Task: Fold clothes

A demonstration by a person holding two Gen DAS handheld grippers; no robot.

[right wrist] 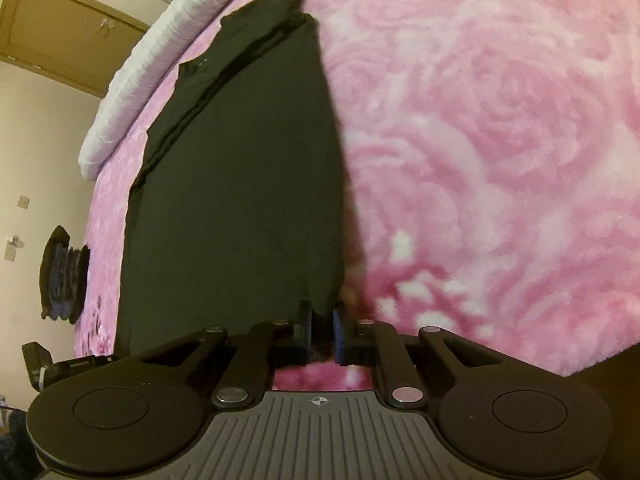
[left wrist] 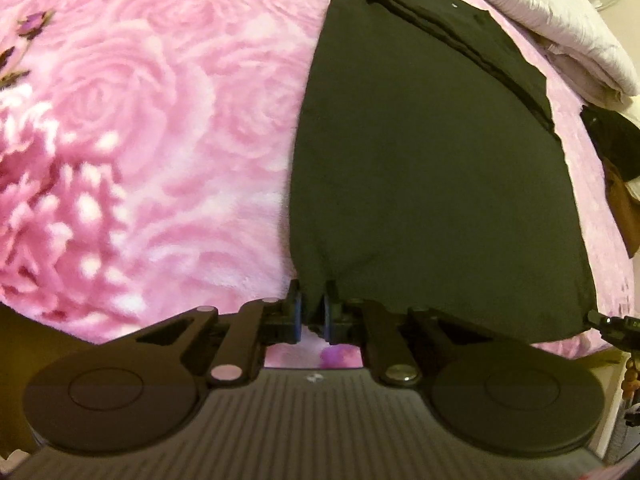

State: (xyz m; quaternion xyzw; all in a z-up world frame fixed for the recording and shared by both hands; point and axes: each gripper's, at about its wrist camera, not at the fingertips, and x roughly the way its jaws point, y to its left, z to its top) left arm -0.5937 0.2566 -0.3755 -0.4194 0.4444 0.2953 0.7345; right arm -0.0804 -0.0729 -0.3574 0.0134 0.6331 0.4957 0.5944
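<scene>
A black garment (left wrist: 432,168) lies stretched flat on a pink rose-patterned blanket (left wrist: 152,140), its sides folded in along the far part. My left gripper (left wrist: 313,300) is shut on the garment's near left corner. My right gripper (right wrist: 321,316) is shut on the near right corner of the same garment (right wrist: 240,184). The right gripper also shows at the right edge of the left wrist view (left wrist: 612,324), and the left gripper at the lower left of the right wrist view (right wrist: 44,364). The hem runs taut between them.
A folded white quilt (left wrist: 560,20) lies along the far side of the bed, also in the right wrist view (right wrist: 152,68). A dark pile of clothes (right wrist: 60,276) sits by the bed's edge. A wall and wooden doors (right wrist: 60,32) stand beyond.
</scene>
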